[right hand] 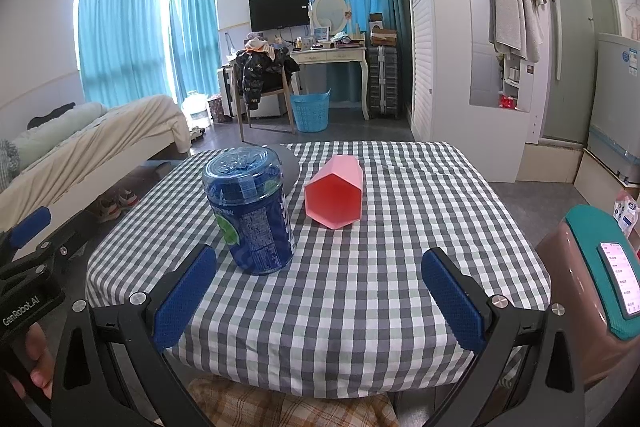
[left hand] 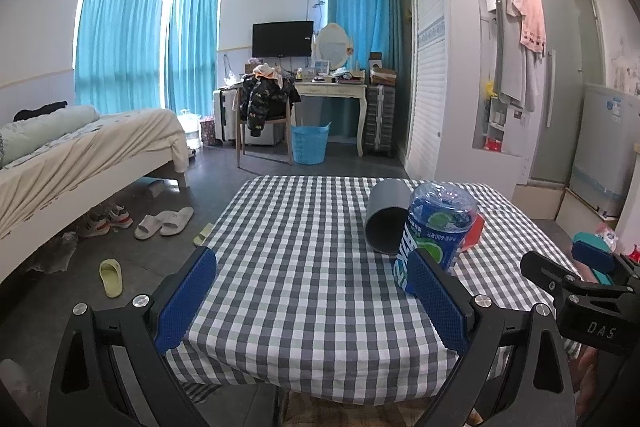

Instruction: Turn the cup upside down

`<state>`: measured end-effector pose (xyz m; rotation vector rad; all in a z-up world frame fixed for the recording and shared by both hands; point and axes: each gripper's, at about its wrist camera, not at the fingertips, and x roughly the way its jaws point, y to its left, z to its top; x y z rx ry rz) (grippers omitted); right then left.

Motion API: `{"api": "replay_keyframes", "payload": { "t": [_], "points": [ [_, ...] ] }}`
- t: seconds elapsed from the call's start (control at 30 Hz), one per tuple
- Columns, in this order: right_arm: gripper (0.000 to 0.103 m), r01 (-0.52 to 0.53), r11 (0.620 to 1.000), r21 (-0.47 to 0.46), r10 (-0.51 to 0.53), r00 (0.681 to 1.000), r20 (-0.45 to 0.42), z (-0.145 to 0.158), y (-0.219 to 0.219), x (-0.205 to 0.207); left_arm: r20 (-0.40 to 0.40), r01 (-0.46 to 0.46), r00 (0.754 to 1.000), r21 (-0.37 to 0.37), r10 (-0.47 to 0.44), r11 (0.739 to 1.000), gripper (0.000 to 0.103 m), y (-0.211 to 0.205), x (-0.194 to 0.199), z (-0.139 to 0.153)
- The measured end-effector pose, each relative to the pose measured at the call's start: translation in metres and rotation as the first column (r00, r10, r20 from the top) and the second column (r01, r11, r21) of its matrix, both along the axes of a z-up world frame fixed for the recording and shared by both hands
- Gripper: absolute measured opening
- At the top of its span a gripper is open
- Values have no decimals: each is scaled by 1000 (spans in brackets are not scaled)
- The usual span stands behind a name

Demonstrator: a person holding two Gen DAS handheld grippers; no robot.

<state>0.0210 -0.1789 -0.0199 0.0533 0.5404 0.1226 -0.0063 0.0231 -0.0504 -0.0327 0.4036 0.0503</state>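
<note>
Bedroom with teal curtains (left hand: 120, 39) glowing from daylight, bed (left hand: 80, 155) on the left, wall TV (left hand: 282, 38) above a cluttered white desk (left hand: 332, 91), dark tile floor (left hand: 224, 175).

A small table (right hand: 400, 267) covered by a grey, white and pale green checked cloth carries three things. A blue-labelled plastic bottle (right hand: 252, 215) stands upside down near the front left, a pink hexagonal cup (right hand: 336, 197) lies on its side just to its right with its closed base facing the camera, and a grey cup (left hand: 386, 221) lies on its side behind the bottle
</note>
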Motion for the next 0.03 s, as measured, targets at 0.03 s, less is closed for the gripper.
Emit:
{"api": "replay_keyframes", "payload": {
  "t": [0.03],
  "points": [
    [103,1,1000,0,-1,1000,1,0,0,0,-2,-1,1000,4,1,1000,99,-1,0,0]
  ]
}}
